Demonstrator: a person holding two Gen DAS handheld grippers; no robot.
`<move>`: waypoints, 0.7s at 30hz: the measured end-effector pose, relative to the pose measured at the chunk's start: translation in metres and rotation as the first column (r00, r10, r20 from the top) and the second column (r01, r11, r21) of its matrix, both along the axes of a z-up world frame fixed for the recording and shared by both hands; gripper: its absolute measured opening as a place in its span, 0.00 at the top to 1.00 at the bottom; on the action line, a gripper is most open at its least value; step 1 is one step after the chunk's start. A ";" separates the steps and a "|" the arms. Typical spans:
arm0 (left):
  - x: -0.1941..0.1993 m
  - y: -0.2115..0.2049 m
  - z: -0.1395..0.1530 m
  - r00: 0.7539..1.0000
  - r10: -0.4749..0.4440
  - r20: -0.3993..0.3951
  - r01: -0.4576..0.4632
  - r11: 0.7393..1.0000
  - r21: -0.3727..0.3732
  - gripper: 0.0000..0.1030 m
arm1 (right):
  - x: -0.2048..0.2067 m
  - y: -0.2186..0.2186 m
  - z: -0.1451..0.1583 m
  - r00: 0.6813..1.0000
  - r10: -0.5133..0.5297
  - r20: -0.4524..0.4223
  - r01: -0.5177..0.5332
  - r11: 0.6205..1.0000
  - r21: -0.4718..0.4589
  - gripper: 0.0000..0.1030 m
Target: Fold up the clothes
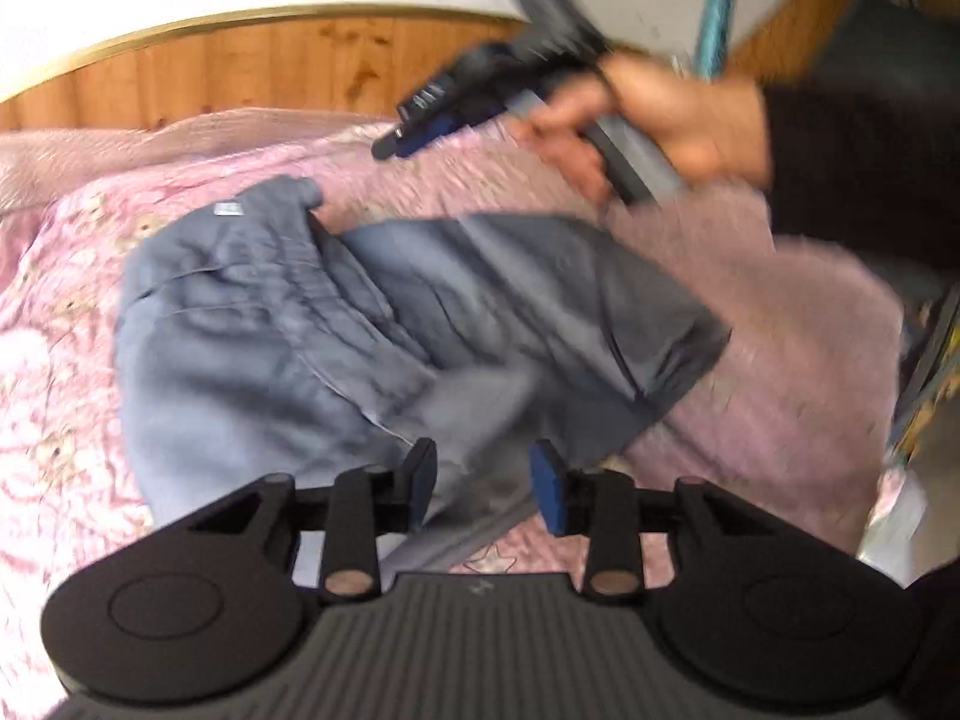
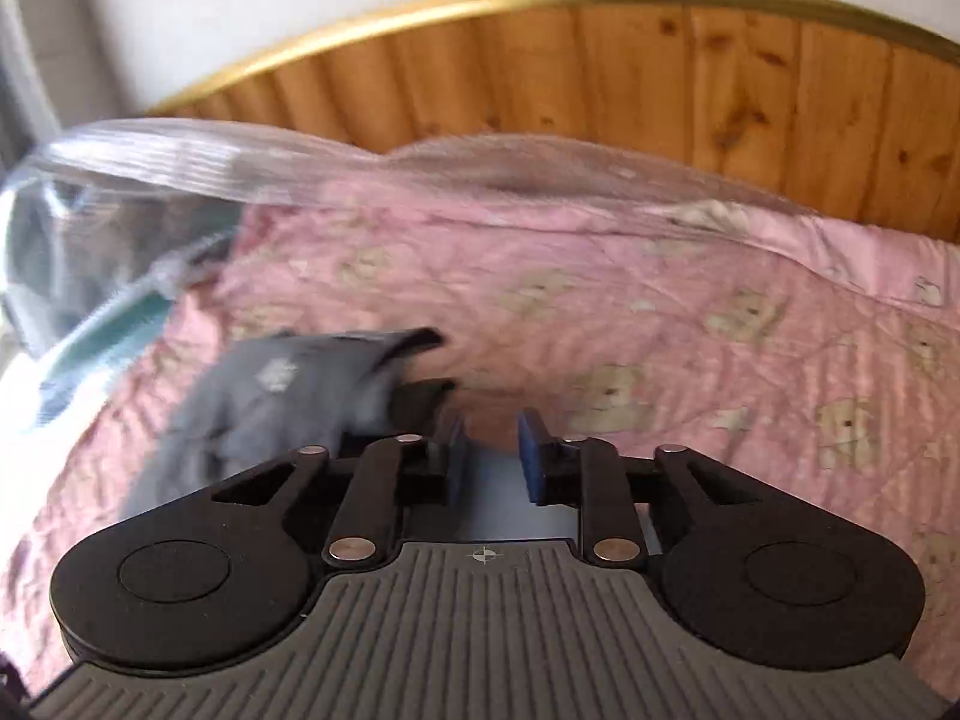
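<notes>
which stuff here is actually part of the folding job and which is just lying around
Part of the job:
- grey garment, crumpled on the bed
- left gripper, open
- right gripper, open

Just lying about:
- pink bedspread
- clear plastic bag at the bed's edge
- wooden headboard

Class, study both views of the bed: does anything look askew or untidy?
Yes. The grey garment lies rumpled on the pink quilt, one corner flopped over unevenly, not squared into a neat fold.
</notes>
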State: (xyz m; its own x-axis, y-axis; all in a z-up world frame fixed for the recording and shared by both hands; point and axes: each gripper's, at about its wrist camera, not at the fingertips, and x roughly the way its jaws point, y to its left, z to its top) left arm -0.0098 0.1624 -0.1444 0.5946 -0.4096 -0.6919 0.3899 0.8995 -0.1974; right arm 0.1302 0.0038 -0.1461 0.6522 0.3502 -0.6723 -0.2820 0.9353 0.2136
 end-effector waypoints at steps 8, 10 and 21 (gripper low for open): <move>0.057 0.094 -0.031 0.953 0.299 -0.053 -0.299 0.954 0.001 0.45 | -0.067 0.073 -0.093 0.956 0.110 -0.271 -0.123 0.992 -0.032 0.69; 0.079 0.105 -0.043 0.945 0.320 -0.073 -0.318 0.947 0.044 0.44 | -0.075 0.069 -0.097 0.935 0.123 -0.332 -0.150 0.987 -0.058 0.69; 0.021 0.036 -0.046 0.980 0.163 0.111 -0.181 0.966 0.184 0.46 | 0.124 0.098 0.012 0.971 0.224 -0.079 -0.232 0.966 -0.113 0.37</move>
State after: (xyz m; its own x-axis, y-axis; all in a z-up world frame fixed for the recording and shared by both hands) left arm 0.0113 0.1986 -0.1901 0.7109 -0.1603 -0.6848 0.2346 0.9719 0.0160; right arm 0.2537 0.1018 -0.1340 0.5178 0.3986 -0.7570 -0.4799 0.8678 0.1287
